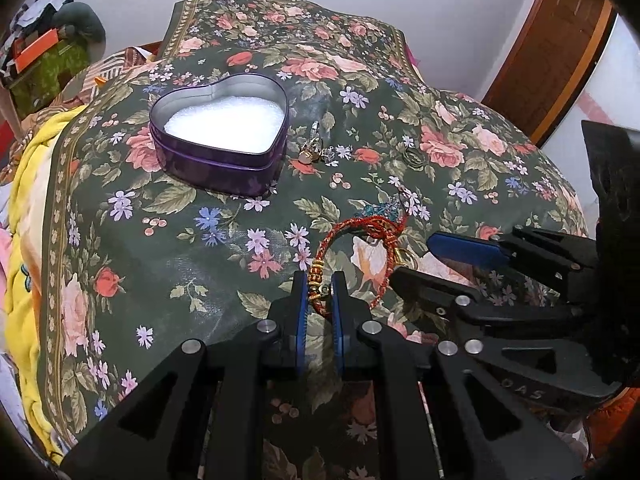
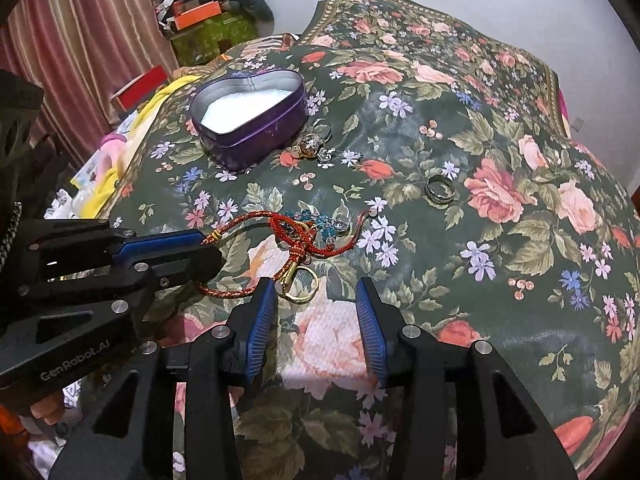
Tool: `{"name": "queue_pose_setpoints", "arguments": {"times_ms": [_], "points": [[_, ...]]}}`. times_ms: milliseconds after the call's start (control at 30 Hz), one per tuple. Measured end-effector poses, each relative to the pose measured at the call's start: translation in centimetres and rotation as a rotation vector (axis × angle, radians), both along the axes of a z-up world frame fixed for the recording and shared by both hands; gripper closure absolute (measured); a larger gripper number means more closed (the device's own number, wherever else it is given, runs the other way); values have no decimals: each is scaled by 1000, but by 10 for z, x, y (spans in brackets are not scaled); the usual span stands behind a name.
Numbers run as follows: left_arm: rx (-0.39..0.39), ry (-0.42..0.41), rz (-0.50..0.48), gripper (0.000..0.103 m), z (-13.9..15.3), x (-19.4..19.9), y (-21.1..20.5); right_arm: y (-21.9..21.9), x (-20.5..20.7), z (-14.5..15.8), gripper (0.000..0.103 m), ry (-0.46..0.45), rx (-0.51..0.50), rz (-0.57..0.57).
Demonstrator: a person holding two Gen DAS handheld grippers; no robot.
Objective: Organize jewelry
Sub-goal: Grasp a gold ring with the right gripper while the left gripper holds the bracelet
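A red braided cord bracelet (image 1: 360, 232) with gold beads and a gold clasp ring lies on the floral bedspread. My left gripper (image 1: 320, 292) is shut on its beaded part; it also shows in the right wrist view (image 2: 208, 246). The bracelet (image 2: 296, 236) stretches right from it. My right gripper (image 2: 316, 292) is open and empty, just right of the gold clasp ring (image 2: 302, 286). A purple heart-shaped tin (image 1: 220, 132) (image 2: 250, 114) stands open farther back, with a white lining.
A small pile of charms (image 1: 314, 150) (image 2: 314, 146) lies beside the tin. A dark ring (image 1: 414, 156) (image 2: 440, 190) lies to the right. A teal beaded piece (image 2: 324, 222) lies by the bracelet. Yellow cloth (image 1: 28, 200) and clutter sit at the left.
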State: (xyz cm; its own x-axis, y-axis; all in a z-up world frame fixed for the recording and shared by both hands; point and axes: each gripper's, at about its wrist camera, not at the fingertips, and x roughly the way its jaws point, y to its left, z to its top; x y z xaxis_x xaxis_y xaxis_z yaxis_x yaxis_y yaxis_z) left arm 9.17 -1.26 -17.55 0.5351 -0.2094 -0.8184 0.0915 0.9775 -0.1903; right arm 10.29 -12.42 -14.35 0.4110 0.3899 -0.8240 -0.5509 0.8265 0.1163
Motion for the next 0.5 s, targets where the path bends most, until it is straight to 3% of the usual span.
{"name": "queue_pose_setpoints", "arguments": {"times_ms": [200, 500], "points": [[7, 0, -13, 93, 0, 2, -3, -7, 6, 1, 96, -4, 23, -44], [31, -15, -7, 93, 7, -4, -5, -22, 6, 8, 96, 14, 61, -77]]}}
